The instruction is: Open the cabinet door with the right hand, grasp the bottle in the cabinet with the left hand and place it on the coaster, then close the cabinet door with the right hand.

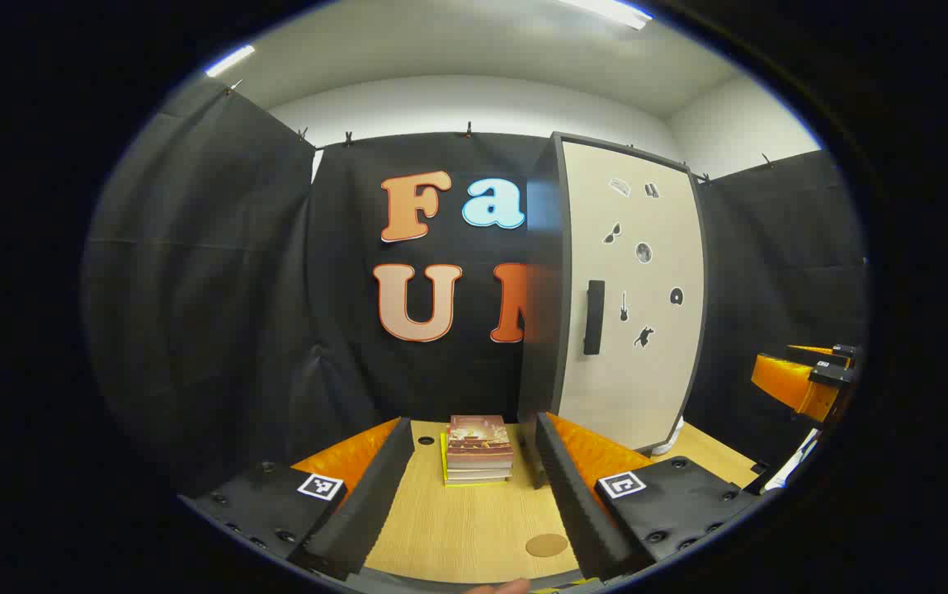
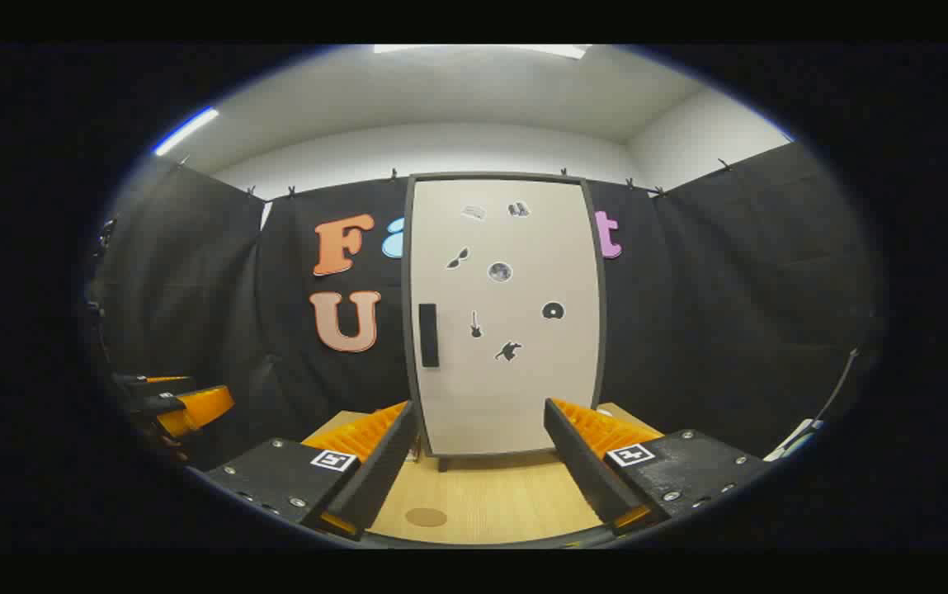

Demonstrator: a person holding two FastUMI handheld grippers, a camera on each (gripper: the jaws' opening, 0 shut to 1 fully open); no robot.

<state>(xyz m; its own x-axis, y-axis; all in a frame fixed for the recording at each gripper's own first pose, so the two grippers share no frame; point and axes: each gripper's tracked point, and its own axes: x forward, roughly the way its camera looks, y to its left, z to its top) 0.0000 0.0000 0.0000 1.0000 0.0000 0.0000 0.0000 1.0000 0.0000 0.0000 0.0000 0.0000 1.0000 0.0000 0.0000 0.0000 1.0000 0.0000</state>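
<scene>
Both grippers hover with fingers spread. The right gripper should close on the door's handle at ten o'clock, pulling the cabinet door steadily open.

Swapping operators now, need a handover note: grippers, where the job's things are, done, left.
Left gripper: open, holding nothing, over the table, aimed at a stack of books.
Right gripper: open, holding nothing, facing the cabinet door, short of its handle.
Door is shut, so the bottle cannot be seen. Coaster lies bare on the table near the grippers.
Done: nothing.
Left: open the door with the right, take the bottle with the left, set it on the coaster, close the door.
</scene>
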